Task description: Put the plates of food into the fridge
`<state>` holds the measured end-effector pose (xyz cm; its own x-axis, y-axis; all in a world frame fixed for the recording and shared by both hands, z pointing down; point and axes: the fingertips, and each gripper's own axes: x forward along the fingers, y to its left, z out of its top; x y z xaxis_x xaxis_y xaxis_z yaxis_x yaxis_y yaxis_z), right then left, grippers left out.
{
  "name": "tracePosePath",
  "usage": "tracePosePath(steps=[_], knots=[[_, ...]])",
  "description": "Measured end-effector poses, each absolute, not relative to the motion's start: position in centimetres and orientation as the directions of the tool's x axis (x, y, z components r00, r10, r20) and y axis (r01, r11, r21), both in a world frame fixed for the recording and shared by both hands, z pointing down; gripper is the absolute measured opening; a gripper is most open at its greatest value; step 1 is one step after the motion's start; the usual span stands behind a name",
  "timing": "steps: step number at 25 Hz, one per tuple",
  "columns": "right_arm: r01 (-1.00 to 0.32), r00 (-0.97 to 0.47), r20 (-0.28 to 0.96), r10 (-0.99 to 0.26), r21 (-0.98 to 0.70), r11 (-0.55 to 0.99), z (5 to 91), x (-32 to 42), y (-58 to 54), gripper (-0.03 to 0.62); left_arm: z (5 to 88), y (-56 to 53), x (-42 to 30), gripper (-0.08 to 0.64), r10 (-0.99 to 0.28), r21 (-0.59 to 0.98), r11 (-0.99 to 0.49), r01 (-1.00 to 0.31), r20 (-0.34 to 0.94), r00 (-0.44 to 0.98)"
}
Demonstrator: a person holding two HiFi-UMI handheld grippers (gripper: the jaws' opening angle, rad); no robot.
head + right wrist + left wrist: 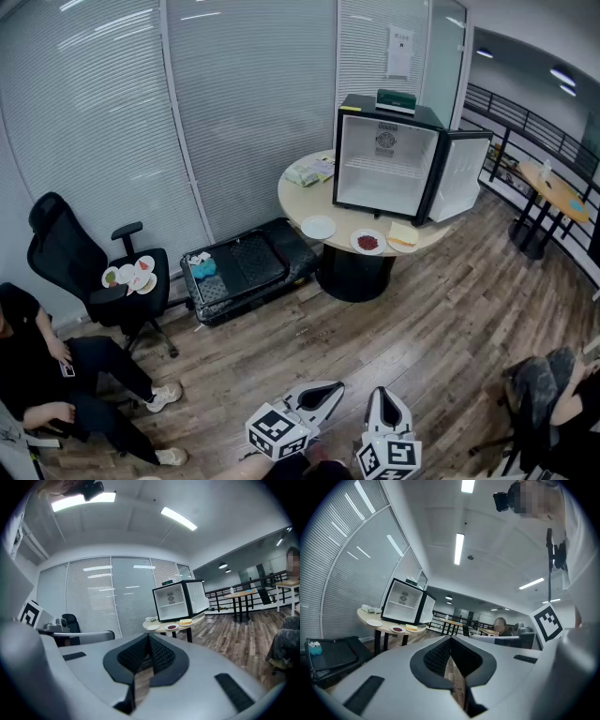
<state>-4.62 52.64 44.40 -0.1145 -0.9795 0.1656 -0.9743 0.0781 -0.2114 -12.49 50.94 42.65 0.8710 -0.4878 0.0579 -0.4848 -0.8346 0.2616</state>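
Left gripper (326, 389) and right gripper (384, 394), white plastic with marker cubes, sit lowest in the head view, each with its jaws pressed together on nothing and well apart from the round beige bench (298, 195). By my reading nothing is loaded yet: the small black fridge (384, 178) stands on that bench with its door open and its white shelves bare. The white plate of dark red food (368, 242) and the plate of yellow food (403, 234) lie just in front of it — more small plates (129, 276) wait on the black office chair (66, 253).

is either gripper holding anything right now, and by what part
Nothing is held: the left gripper and the right gripper both have their jaws closed together with nothing between them.
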Motion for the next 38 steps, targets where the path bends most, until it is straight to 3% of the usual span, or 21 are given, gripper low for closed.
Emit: tracePosePath(steps=[23, 38], knots=[[-0.966, 0.010, 0.083, -0.996, -0.255, -0.031, 43.6, -8.1, 54.4, 0.008, 41.8, 51.4, -16.3, 0.005, -0.431, 0.269, -0.869, -0.415, -0.001, 0.902], [-0.965, 0.026, 0.102, -0.994, -0.256, -0.051, 45.0, -9.6, 53.3, 0.008, 43.4, 50.6, -18.7, 0.005, -0.438, 0.277, -0.861, -0.427, 0.022, 0.899]])
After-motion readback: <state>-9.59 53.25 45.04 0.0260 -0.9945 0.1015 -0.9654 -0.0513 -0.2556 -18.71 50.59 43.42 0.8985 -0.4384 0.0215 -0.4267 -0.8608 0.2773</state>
